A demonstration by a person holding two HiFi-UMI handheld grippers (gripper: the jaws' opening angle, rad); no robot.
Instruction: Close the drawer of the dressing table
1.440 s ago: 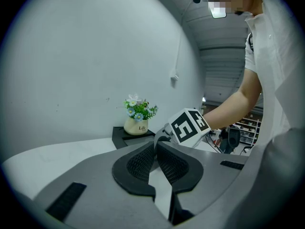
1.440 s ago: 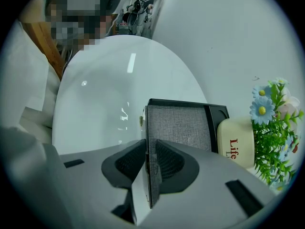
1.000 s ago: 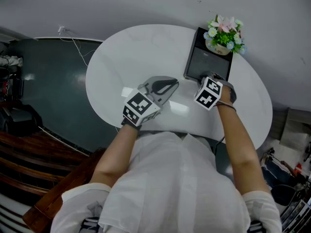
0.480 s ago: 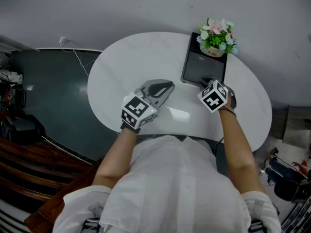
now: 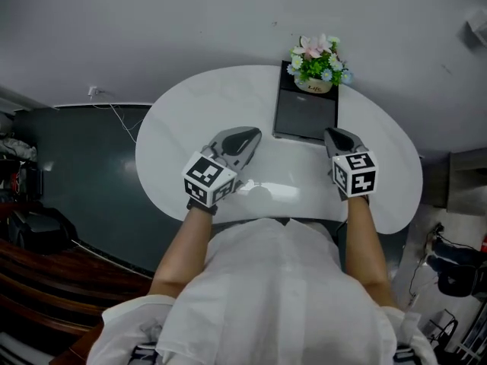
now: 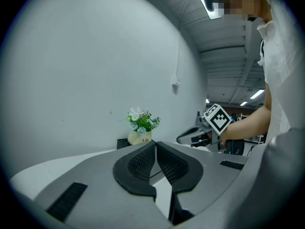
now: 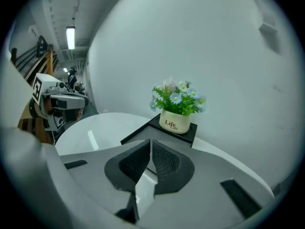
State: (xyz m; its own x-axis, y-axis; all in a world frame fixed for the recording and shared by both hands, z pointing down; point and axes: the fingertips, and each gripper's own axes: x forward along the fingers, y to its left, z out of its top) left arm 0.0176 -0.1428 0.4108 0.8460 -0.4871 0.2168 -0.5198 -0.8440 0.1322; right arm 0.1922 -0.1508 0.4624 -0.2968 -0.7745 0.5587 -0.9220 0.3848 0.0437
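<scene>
just beyond right claw (image 5: 333, 133), black drawer box (image 5: 304, 116), jaws together

Plain grey wall (image 5: 152, 21); dark floor (image 5: 76, 154)

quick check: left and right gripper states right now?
Left gripper: closed, nothing between its jaws.
Right gripper: closed, nothing between its jaws.
</scene>
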